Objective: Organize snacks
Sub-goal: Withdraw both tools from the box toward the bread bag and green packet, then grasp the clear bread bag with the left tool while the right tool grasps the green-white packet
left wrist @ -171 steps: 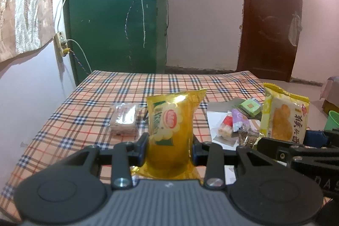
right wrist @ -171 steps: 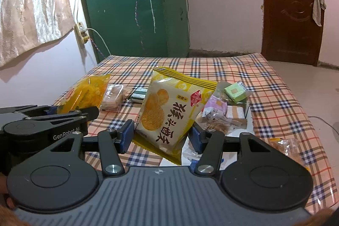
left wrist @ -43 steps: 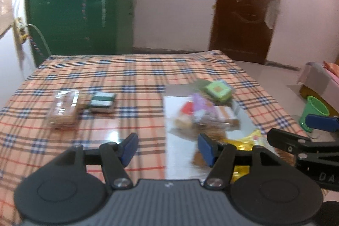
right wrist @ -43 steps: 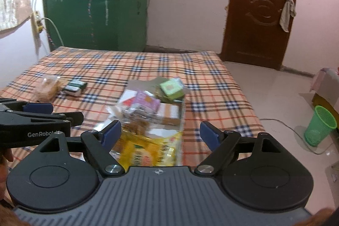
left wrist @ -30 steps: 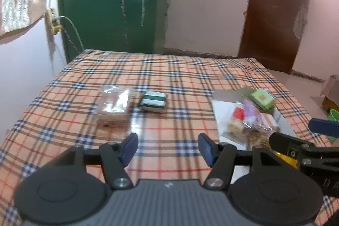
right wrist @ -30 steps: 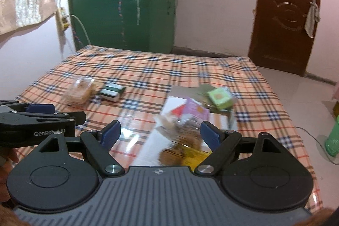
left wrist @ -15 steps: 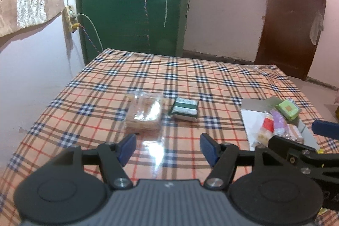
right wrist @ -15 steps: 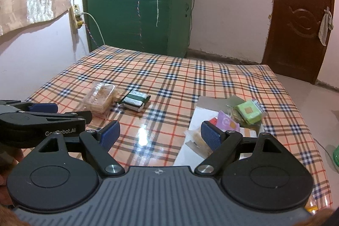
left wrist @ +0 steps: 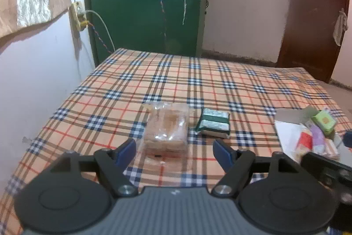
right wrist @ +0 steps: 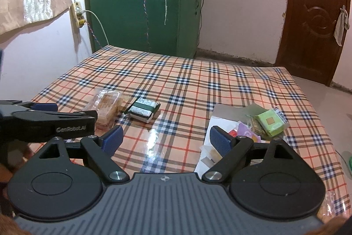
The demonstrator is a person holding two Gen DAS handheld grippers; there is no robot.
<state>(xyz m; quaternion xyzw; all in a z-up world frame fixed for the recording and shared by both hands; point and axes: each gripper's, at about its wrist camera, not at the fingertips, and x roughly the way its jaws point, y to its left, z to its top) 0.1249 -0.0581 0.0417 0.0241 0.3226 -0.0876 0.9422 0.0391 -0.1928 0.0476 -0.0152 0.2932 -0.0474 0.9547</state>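
Both grippers, left opening and right apart, are empty; I risk crushing the clear-wrapped biscuit pack when closing.

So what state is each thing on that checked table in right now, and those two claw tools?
Left gripper: jaws opening, nothing between them.
Right gripper: open, empty.
Clear-wrapped biscuit pack: sealed, lying flat just ahead of the left gripper.
Green-and-silver packet: lying flat, beside the biscuit pack.
Light green packet: resting atop the snack pile.
Snack pile: heaped on white paper.
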